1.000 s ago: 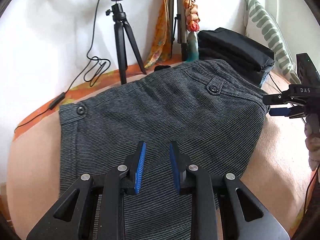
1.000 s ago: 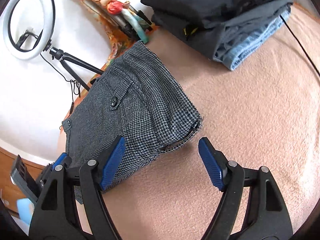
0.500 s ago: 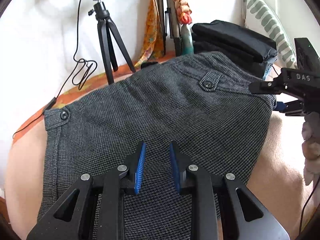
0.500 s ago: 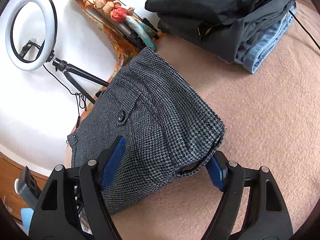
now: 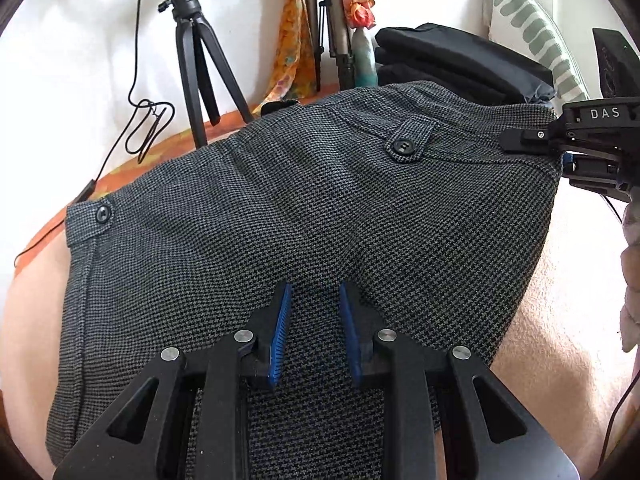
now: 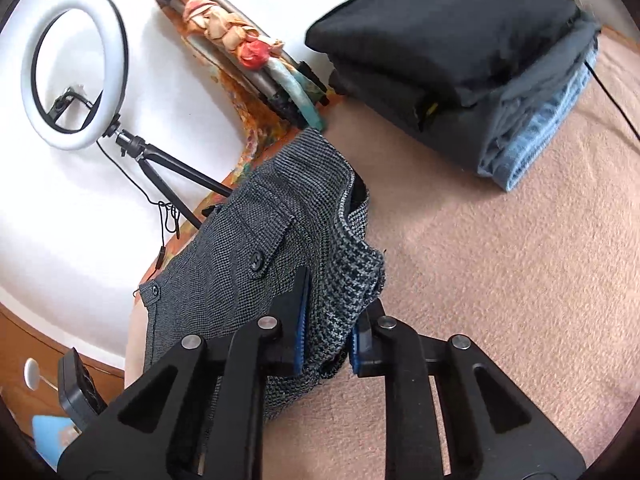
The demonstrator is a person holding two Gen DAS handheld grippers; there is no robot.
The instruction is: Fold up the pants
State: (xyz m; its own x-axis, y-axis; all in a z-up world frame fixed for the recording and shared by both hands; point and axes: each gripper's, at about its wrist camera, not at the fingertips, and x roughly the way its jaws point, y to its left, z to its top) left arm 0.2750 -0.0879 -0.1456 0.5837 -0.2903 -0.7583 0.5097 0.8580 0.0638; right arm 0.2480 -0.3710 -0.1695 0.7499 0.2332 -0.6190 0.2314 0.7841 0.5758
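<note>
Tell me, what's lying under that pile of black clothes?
Under the black clothes sit a grey folded garment and, lowest, something blue like denim, all on the pinkish blanket. Only their edges show; the rest is covered.

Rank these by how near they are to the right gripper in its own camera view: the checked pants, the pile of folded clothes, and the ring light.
1. Checked pants: pinched at their edge in the right gripper.
2. Pile of folded clothes: ahead and to the right, on the pink blanket.
3. Ring light: beyond the pants, far left, by the white wall.
</note>
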